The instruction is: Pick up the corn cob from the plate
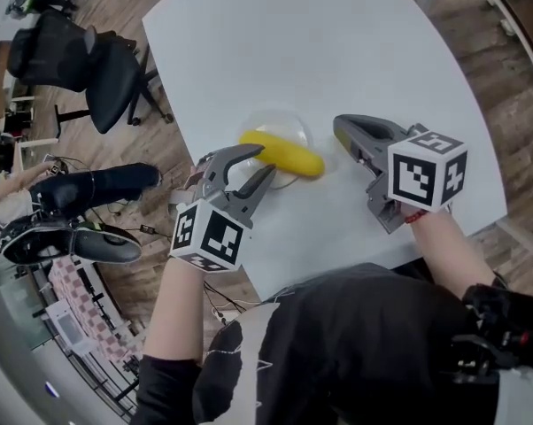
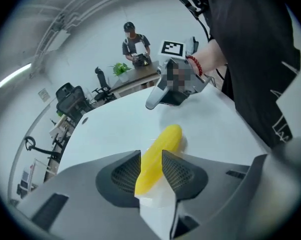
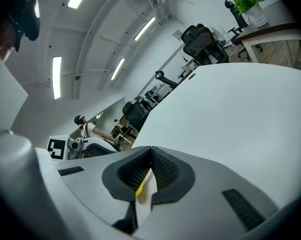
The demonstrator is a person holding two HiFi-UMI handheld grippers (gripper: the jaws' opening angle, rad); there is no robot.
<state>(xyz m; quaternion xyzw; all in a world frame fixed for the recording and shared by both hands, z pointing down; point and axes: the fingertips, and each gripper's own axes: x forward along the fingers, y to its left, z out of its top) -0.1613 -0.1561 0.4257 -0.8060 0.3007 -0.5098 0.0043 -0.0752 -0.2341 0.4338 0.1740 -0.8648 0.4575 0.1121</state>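
A yellow corn cob [image 1: 289,155] lies on a clear plate [image 1: 280,118] near the front of the white table [image 1: 337,42]. My left gripper [image 1: 262,160] is open and tilts down over the cob's left part. In the left gripper view the cob [image 2: 158,156] shows in the gap between the two pads [image 2: 124,173]; whether they touch it I cannot tell. My right gripper [image 1: 339,129] lies low by the plate's right side with its tips together. The right gripper view shows its jaws [image 3: 151,149] shut, with only a yellow sliver behind them.
Black office chairs [image 1: 81,65] stand on the wood floor left of the table. A seated person's legs [image 1: 89,189] reach in at the left. The table's front edge [image 1: 275,282] runs just behind my grippers. Far off, a person [image 2: 135,46] stands at a desk with a plant [image 2: 121,69].
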